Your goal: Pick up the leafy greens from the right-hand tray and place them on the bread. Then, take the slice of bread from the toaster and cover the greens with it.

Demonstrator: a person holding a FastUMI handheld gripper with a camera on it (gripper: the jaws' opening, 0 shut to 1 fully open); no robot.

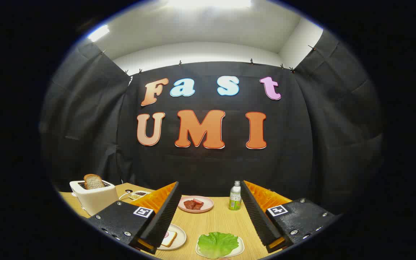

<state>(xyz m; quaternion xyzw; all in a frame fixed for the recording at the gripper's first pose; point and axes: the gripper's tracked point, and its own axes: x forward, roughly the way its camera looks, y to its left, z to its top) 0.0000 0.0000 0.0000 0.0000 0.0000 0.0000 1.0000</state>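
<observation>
Claw (208,213) wide and empty, greens (217,244) low between its fingers

Taking the greens as the landmark: they lie flat on a white tray (239,250) on the wooden table (222,220), below and between the two fingers (164,213), which are raised above them and touch nothing. Just left of the greens sits a plate (181,236) with the bread (169,238); far left and beyond them stands the toaster (94,200) with a slice (93,181) poking up. Straight beyond the greens is a pink plate (208,206) of meat, with a bottle (235,196) to its right. To pick well, I judge the claw should tip down and drop straight over the leaf, keep this spread until both pads bracket a raised fold (a flat leaf gives little to bite), then pinch gently and lift clear of the tray before swinging left to the bread
</observation>
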